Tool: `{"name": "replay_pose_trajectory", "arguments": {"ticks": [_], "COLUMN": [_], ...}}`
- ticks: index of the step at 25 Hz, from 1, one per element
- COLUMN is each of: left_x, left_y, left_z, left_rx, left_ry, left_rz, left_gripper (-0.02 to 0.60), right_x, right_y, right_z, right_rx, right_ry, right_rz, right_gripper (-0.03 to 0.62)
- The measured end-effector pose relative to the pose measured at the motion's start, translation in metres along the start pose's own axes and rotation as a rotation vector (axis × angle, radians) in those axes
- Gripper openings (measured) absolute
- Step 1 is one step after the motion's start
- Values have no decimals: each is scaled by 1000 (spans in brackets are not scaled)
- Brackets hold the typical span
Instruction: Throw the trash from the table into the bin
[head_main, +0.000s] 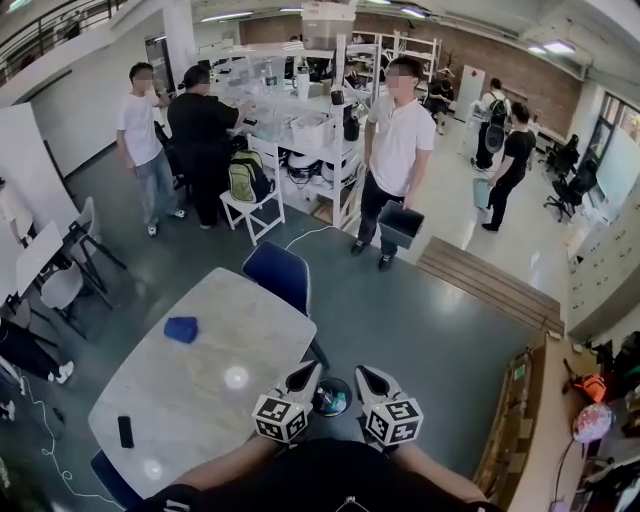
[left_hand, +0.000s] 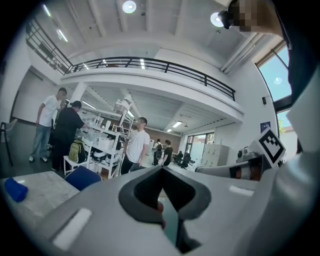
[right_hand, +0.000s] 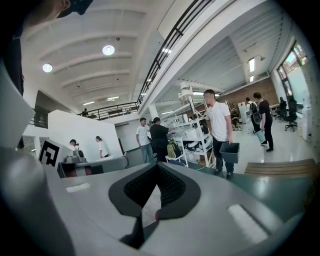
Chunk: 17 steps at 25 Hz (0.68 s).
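Head view: rounded pale table (head_main: 200, 395) bears blue lump (head_main: 181, 329), perhaps cloth.

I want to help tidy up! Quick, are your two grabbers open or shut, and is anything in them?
Left gripper: closed, holding nothing.
Right gripper: closed, holding nothing.

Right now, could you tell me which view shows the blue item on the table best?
The head view: the blue item lies whole on the table. The left gripper view catches it small at its edge; the right gripper view misses it.
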<state>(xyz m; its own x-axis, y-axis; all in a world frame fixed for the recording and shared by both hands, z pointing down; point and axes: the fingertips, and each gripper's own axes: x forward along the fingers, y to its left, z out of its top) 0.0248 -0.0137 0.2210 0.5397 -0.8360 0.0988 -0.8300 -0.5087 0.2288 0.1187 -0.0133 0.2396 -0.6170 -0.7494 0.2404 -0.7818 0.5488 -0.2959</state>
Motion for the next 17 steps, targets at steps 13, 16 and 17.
{"name": "replay_pose_trajectory", "arguments": {"ticks": [13, 16, 17], "left_x": [0, -1, -1], "left_y": [-10, -15, -17], "left_z": [-7, -10, -11], "left_rx": [8, 5, 5], "left_ry": [15, 18, 19], "left_rz": [-4, -2, -2], "left_gripper": [0, 0, 2], "right_x": [-5, -7, -8], "right_y": [-5, -4, -4], "right_z": [-8, -11, -12], "right_rx": [12, 12, 11], "right_ry": [11, 20, 22], "right_rz": [-16, -15, -14], "right_gripper": [26, 26, 26]}}
